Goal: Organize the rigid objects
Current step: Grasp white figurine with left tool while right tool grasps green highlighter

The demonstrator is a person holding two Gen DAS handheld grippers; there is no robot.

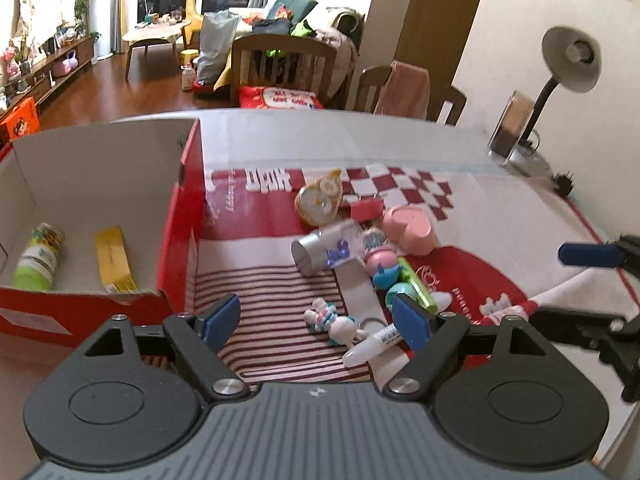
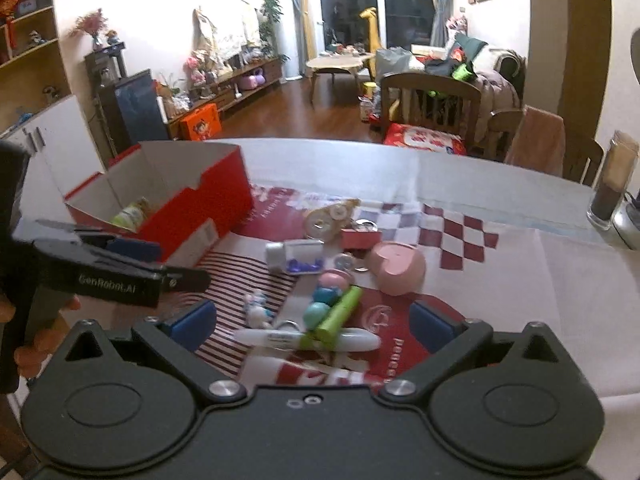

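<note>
Both hand-held grippers, left (image 1: 316,322) and right (image 2: 314,326), are wide apart and hold nothing. Near them lies a white marker (image 2: 306,338) with small toys (image 1: 374,264) piled behind. Far left, the red box (image 1: 182,216) holds a bottle (image 1: 38,256), partly hidden by its wall. Bare surface (image 2: 580,300) lies right.

Left tool (image 1: 318,322) jaws wide apart; right tool (image 2: 314,322) likewise, both unladen.
</note>
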